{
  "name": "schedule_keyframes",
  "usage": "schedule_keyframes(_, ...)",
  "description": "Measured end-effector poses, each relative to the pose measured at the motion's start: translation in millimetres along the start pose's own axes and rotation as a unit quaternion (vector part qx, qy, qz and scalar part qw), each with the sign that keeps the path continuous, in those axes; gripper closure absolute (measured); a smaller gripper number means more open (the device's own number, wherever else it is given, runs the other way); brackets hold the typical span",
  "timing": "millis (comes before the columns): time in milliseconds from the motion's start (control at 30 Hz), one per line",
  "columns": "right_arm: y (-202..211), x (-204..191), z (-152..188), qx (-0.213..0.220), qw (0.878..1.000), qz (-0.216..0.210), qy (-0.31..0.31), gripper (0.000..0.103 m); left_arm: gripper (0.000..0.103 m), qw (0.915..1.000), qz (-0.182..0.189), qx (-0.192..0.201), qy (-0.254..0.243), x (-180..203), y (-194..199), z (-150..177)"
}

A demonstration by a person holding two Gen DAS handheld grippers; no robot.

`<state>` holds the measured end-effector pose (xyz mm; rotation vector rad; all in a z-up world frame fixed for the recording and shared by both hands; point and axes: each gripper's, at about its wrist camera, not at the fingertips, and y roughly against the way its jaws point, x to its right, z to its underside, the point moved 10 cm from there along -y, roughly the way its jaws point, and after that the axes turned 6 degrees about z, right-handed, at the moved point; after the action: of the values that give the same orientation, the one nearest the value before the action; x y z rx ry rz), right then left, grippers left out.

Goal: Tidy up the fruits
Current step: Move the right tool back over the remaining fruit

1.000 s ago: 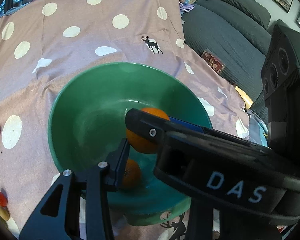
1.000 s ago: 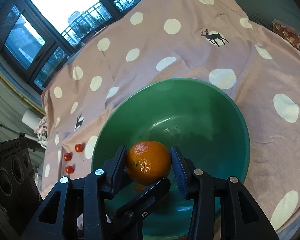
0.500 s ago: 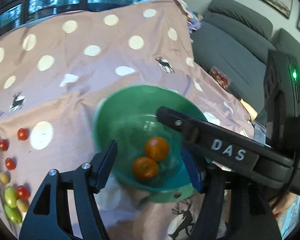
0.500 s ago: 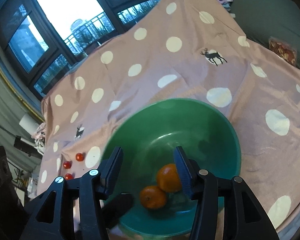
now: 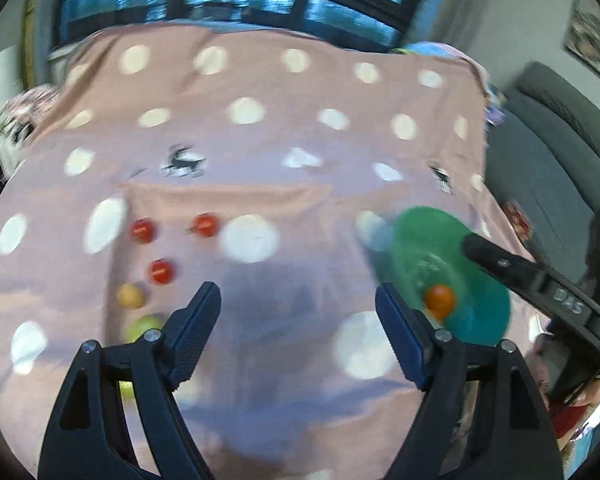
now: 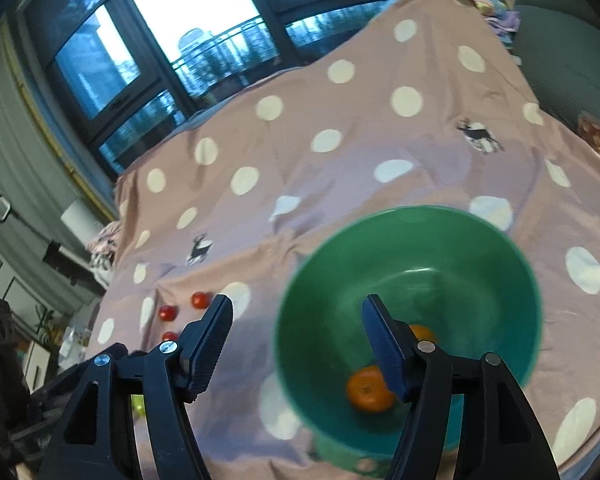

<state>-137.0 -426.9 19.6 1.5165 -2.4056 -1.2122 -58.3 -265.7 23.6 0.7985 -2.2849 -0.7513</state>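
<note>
The green bowl [image 6: 412,248] sits upright on the dotted cloth [image 6: 340,152], opening upward. Two oranges [image 6: 368,389] lie inside it. Red tomatoes [image 5: 162,272] lie left of the bowl. The left hand-held gripper [image 5: 298,320] and the right hand-held gripper [image 6: 296,336] both stand apart, empty.

Two round orange tangerines [image 6: 370,388] sit in the deep green bowl [image 6: 512,308] — small red tomatoes [image 5: 162,271] lie loose on the cloth, well apart.

The left gripper [image 5: 298,312] is black with blue ridged pads [image 5: 396,336]. It has little silver screws. The right gripper [image 6: 296,328] looks the same.
</note>
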Motion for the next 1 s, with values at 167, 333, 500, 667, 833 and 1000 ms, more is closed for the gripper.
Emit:
schedule_keyframes(167,-7,-30,8,-0.008,0.999,-0.012,0.039,0.035,0.023,0.9956,-0.058,0.009,0.073,-84,21,7)
schedule_keyframes(333,-18,-61,22,-0.03,0.997,-0.028,0.07,0.035,0.023,0.9845,-0.08,0.033,0.152,-148,43,17)
schedule_keyframes(500,-34,-99,46,-0.065,0.991,-0.054,0.105,0.035,0.023,0.9775,-0.097,0.04,0.183,-174,49,24)
schedule_keyframes(667,-55,-143,78,-0.125,0.98,-0.108,0.111,0.035,0.024,0.9756,-0.085,0.039,0.199,-183,46,25)
schedule_keyframes(833,-81,-181,113,-0.201,0.963,-0.129,0.124,0.053,0.03,0.9763,-0.081,0.038,0.197,-188,42,24)
schedule_keyframes(1000,-106,-208,132,-0.25,0.951,-0.123,0.133,0.06,0.048,0.9743,-0.07,0.041,0.21,-195,43,24)
